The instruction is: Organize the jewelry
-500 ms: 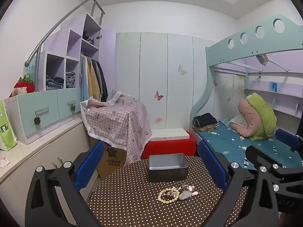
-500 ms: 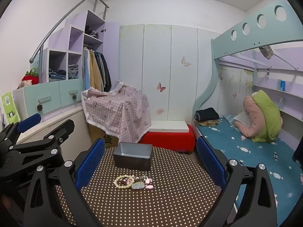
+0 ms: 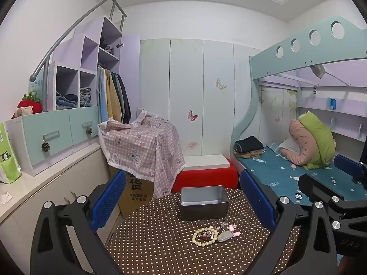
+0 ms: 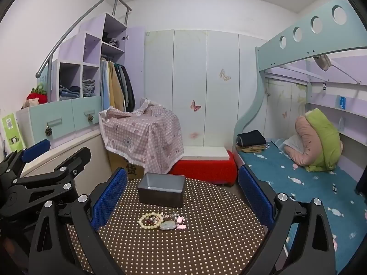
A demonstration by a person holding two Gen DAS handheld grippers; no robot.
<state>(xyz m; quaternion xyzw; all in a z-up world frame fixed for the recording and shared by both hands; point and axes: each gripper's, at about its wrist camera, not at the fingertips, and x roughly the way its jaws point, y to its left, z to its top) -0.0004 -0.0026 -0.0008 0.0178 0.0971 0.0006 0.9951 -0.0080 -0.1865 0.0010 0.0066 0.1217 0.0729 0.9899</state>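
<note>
— Nothing has gone into the grey tin [image 3: 204, 202] so far; as we read it, the whole job is ahead of us. Its inside looks bare from both views.

— Agreed. All the jewelry [image 4: 161, 221] lies in one small heap on the dotted tablecloth [image 4: 206, 240], just near of the tin: a cream bead bracelet [image 3: 204, 235] with a dark red one inside its ring, a pale stone touching it on the right, and little pink pieces beyond that.

— And our tools? We see the left gripper [image 3: 183, 199] spread wide, holding nothing, hovering short of the heap.

— Same for the right gripper [image 4: 182, 197], fingers apart and empty. In its view the left one sits off to the left, well clear.

— Anything in our way?

— Not on the table. The pieces overlap, so lifting one may drag a neighbour. The checked cloth [image 3: 142, 144] over the box and the bed [image 4: 298, 183] stand well beyond the table.
</note>
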